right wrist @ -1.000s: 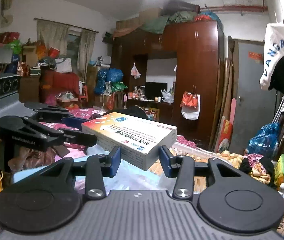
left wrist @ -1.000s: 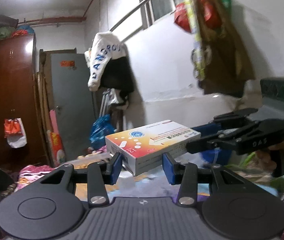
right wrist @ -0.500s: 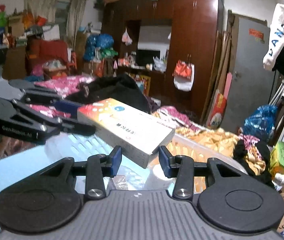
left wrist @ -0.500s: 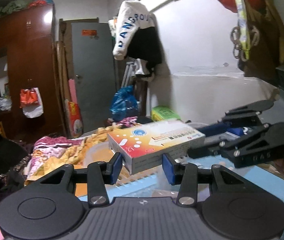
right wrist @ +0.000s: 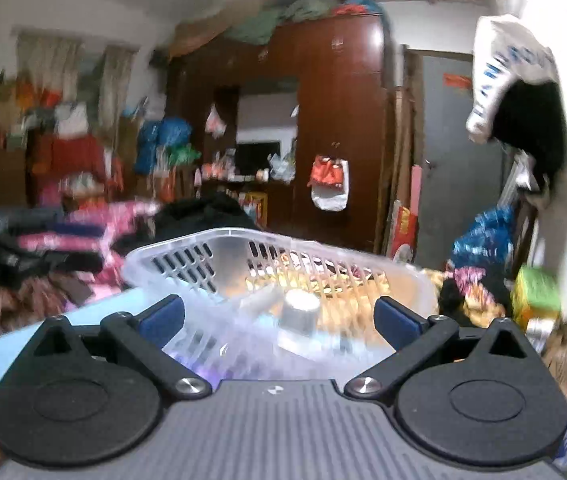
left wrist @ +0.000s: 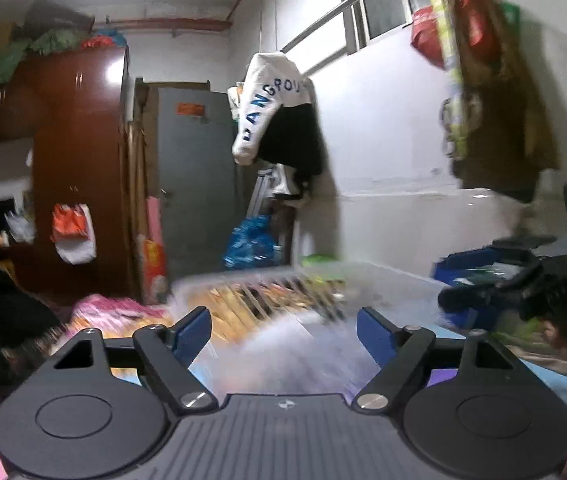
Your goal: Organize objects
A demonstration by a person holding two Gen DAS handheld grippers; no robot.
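My left gripper (left wrist: 283, 332) is open and empty above a blurred clear plastic basket (left wrist: 283, 284). My right gripper (right wrist: 279, 316) is open and empty over the same slatted clear basket (right wrist: 211, 240). Inside the basket a silver-capped container (right wrist: 299, 312) and a pale flat item (right wrist: 259, 300) show. The medicine box is not in view. The right gripper shows at the right edge of the left wrist view (left wrist: 523, 276), over a blue bin (left wrist: 479, 260).
A blue tabletop (right wrist: 83, 316) lies under the basket. Piles of clothes (right wrist: 63, 240) lie at the left. A dark wardrobe (right wrist: 323, 120), a grey door (left wrist: 199, 184) and a white wall with hanging bags (left wrist: 483, 80) surround the table.
Both grippers have opened and the medicine box they held together is gone from between the fingers. Both views have swung and are blurred.
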